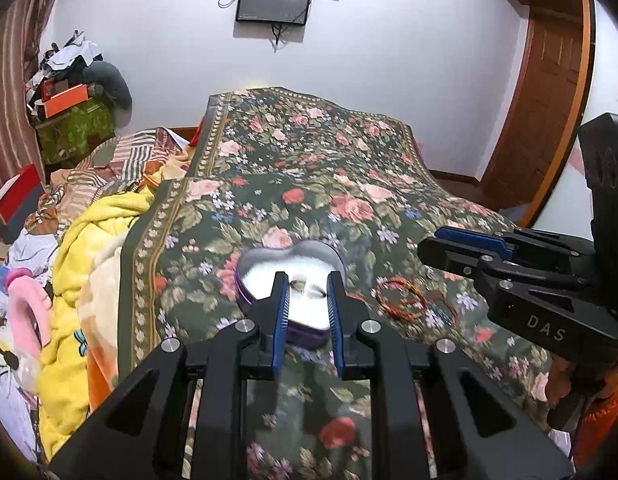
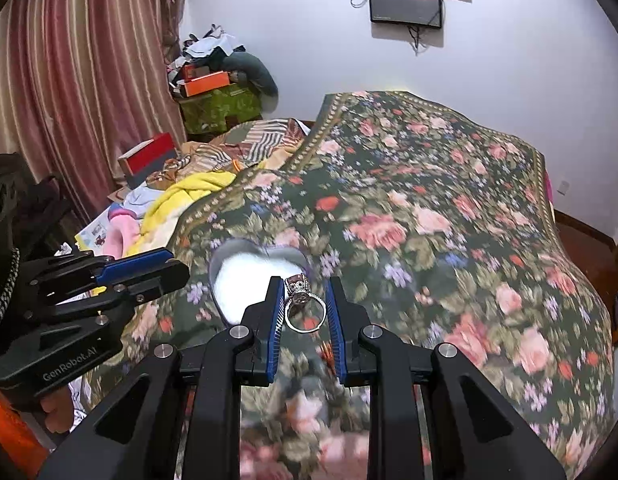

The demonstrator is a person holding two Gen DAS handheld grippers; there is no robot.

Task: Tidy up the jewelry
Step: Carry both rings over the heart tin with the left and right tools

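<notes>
A heart-shaped tin (image 1: 251, 264) with a white lining sits open on the floral bedspread; a small piece of jewelry (image 1: 305, 287) lies inside. My left gripper (image 1: 307, 280) is open just above the tin's near edge. Orange-red bangles (image 1: 401, 298) lie on the bedspread right of the tin. In the right wrist view, my right gripper (image 2: 305, 284) holds a silver ring with a stone (image 2: 303, 306) between its fingers, just right of the tin (image 2: 245, 276). The right gripper (image 1: 429, 246) also shows at the right of the left wrist view.
The floral bedspread (image 1: 309, 168) covers the bed. A yellow blanket (image 1: 89, 240) and piled clothes lie along its left side. A red box (image 2: 149, 158), a curtain (image 2: 69, 80) and stacked boxes stand at the left. A wooden door (image 1: 545, 100) is at the right.
</notes>
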